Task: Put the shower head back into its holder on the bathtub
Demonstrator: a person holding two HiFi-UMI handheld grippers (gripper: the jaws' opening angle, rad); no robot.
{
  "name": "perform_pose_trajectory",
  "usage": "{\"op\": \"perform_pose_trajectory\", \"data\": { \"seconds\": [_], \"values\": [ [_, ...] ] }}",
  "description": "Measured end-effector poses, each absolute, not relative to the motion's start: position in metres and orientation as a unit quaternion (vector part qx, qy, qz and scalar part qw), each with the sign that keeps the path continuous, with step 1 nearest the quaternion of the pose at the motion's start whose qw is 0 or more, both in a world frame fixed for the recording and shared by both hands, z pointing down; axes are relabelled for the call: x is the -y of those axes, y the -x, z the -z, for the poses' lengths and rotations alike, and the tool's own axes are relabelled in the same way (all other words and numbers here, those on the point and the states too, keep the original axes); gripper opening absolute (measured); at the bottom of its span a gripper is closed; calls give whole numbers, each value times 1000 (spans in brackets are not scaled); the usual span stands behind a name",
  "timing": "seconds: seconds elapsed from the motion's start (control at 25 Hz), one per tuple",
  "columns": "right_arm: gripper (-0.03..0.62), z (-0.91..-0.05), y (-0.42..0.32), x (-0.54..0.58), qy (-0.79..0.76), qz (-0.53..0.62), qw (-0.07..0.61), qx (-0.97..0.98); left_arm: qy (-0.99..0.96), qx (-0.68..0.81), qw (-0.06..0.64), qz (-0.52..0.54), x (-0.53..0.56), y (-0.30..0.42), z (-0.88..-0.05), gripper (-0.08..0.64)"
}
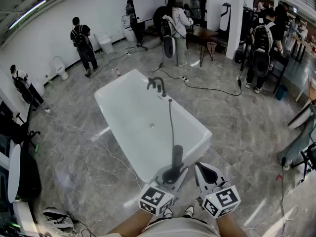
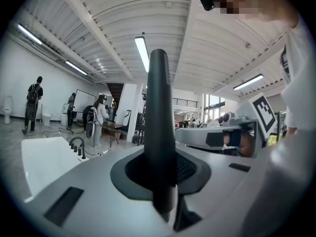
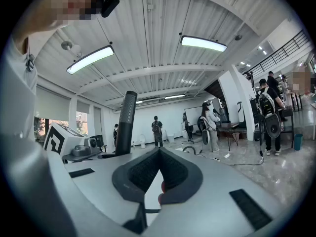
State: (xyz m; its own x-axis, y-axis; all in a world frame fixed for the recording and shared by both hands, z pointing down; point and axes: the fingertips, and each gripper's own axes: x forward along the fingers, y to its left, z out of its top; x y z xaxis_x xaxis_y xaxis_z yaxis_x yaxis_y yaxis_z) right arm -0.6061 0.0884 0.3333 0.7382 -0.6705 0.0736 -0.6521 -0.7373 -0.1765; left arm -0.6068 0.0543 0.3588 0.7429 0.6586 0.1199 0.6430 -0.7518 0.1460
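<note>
- A person stands at the near end of a white tub (image 1: 114, 94) in a wide hall, with a gripper in each hand.
- The left gripper (image 1: 173, 174) clamps the black shower head (image 1: 177, 156) by its handle. In the left gripper view the dark pads press on both sides of the handle, which stands upright between them.
- The shower head is over the tub's near rim, well apart from the dark faucet (image 1: 157, 84) at the far end.
- A thin hose (image 1: 171, 122) runs from the handle across the basin toward the far end.
- The right gripper (image 1: 200, 169) hovers just beside the left, over the tub's near corner. Its jaws are pressed together with nothing between them.
- In the right gripper view the handle rises to the left of the closed jaws, beside the left gripper's marker cube (image 3: 61, 139).
- Both grippers point roughly level, out over the tub.
- Beyond the tub, people (image 1: 83, 43) with backpacks stand on the grey marbled floor (image 1: 237, 122). A whiteboard (image 1: 148, 5) stands by the far wall, and a black cable (image 1: 212, 89) trails across the floor.
- Toilets (image 1: 61, 69) stand along the left wall.
</note>
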Motion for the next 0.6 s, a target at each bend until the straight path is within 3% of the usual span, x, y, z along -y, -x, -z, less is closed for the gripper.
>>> {"op": "perform_pose_trajectory", "data": {
  "seconds": [0.6],
  "values": [
    [14, -334, 612, -96, 922, 66, 100, -368, -933, -346, 47, -86, -63, 610, -362, 71]
  ]
}}
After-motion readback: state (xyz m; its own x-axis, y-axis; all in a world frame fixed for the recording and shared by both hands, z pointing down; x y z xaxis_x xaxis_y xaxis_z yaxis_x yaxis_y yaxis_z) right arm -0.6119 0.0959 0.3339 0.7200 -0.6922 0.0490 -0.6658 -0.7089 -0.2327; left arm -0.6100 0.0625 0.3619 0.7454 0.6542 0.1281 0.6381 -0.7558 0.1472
